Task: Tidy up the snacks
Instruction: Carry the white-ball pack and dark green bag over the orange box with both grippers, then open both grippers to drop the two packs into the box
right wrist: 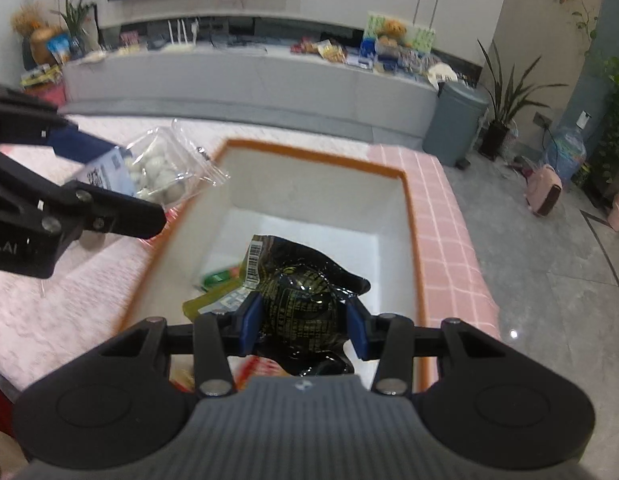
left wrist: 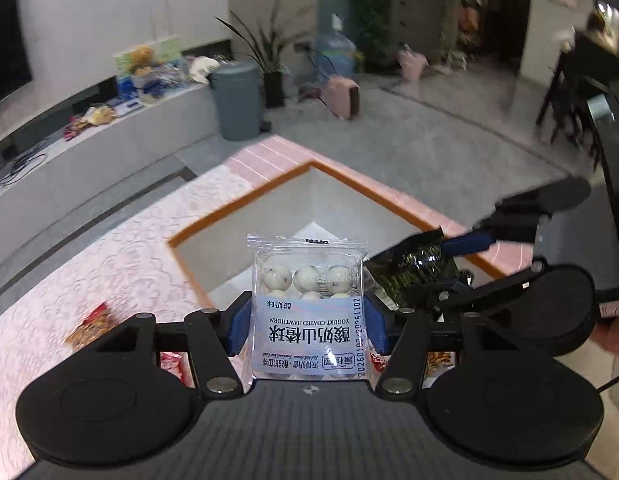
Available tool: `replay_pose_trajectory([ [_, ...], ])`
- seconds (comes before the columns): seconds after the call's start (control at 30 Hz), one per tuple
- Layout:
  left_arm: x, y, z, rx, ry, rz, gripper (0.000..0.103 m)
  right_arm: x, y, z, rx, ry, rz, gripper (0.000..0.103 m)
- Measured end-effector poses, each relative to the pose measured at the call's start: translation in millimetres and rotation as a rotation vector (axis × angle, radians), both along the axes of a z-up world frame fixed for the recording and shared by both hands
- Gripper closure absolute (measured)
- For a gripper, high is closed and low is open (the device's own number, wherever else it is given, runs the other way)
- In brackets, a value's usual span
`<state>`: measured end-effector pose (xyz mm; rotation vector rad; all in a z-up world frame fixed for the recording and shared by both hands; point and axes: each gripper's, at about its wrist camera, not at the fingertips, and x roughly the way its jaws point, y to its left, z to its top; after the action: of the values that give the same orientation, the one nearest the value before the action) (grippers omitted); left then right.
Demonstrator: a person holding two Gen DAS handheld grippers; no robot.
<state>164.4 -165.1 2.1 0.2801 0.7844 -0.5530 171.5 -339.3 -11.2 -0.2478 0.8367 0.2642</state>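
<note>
My left gripper point(left wrist: 307, 326) is shut on a clear packet of yogurt-coated hawthorn balls point(left wrist: 307, 304) and holds it above the near edge of a white storage box with an orange rim point(left wrist: 245, 200). That packet also shows in the right wrist view point(right wrist: 157, 168), at the box's left rim. My right gripper point(right wrist: 303, 326) is shut on a shiny black snack packet point(right wrist: 305, 300) and holds it over the box's inside. The black packet point(left wrist: 413, 268) also shows in the left wrist view, to the right of the hawthorn packet. A green and yellow packet point(right wrist: 217, 284) lies in the box point(right wrist: 309, 196).
The box sits on a table with a pink patterned cloth point(left wrist: 109, 248). Red and orange snack packets point(left wrist: 91, 326) lie on the cloth at the left. A grey bin point(right wrist: 453, 120), plants and a low counter with more snacks point(right wrist: 349, 52) stand beyond the table.
</note>
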Motion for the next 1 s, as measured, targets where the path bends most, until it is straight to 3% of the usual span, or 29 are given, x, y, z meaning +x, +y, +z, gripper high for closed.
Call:
replay_pose_trajectory([
  [0.27, 32.0, -28.0, -42.0, 0.111, 0.054, -0.059, 0.038, 32.0, -7.0, -30.0, -0.094, 0.053, 0.042, 0.059],
  [0.63, 47.1, -52.6, -78.8, 0.280, 0.109, -0.173, 0.038, 68.9, -4.9, -56.9, -0.132, 0.162, 0.101, 0.059],
  [0.73, 54.1, -50.5, -85.1, 0.277, 0.155, -0.162, 0.037, 72.6, 0.0, -60.4, -0.152, 0.176, 0.133, 0.058],
  [1.0, 60.7, -46.7, -90.2, 0.262, 0.165, -0.174, 0.034, 74.9, 0.2, -60.0, -0.167, 0.186, 0.160, 0.055],
])
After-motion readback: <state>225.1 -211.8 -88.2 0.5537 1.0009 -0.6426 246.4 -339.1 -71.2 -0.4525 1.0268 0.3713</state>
